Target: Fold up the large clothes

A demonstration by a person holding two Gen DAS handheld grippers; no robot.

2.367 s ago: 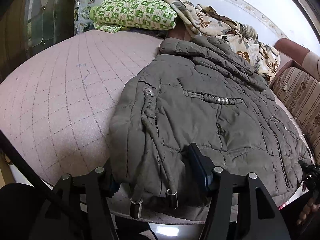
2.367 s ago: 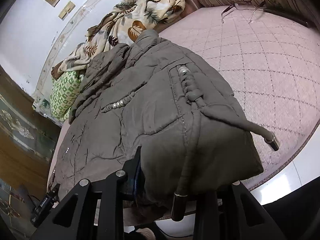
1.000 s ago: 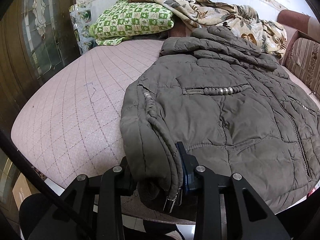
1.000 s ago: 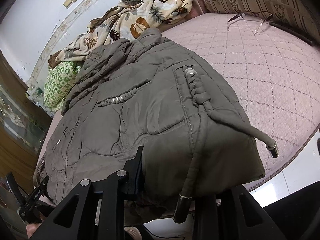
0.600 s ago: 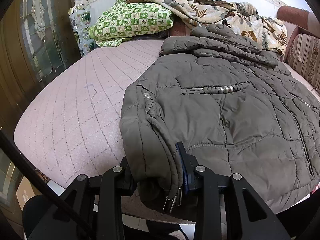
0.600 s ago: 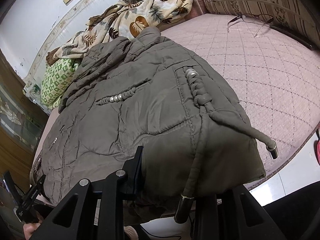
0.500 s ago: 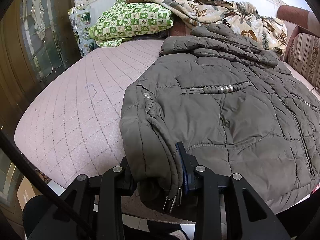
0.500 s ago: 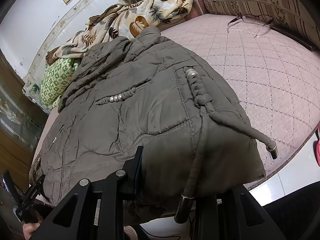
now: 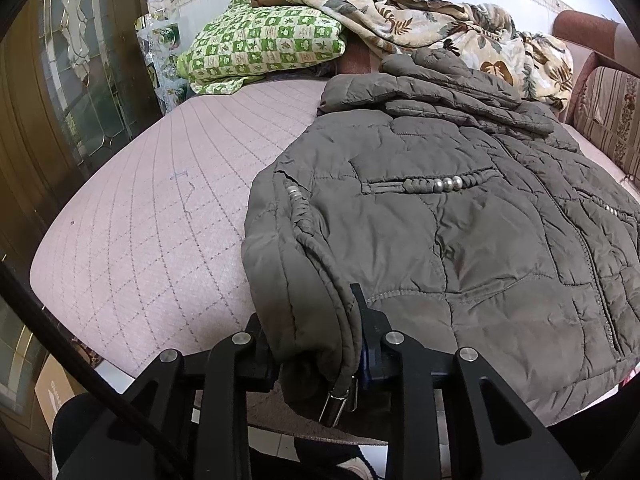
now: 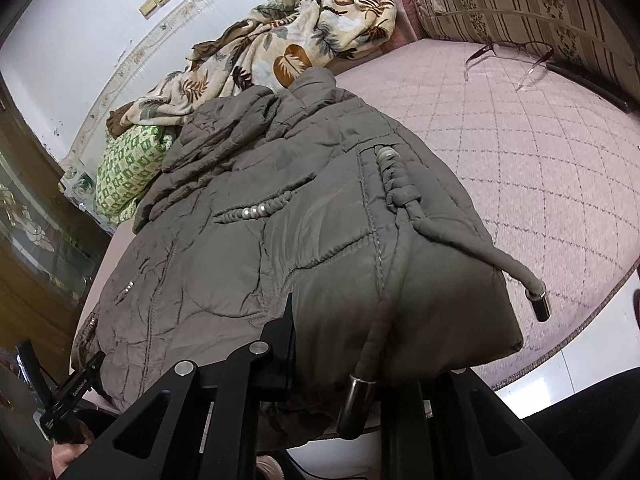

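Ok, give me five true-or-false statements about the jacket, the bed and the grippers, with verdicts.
1. The jacket lies on the bed. True.
2. The left gripper hangs clear of the jacket. False: its jaws are closing on the hem.
3. Glasses lie on the bed. True.
4. The jacket is bright red. False: grey-brown.
5. The right gripper has the jacket's hem between its jaws. True.
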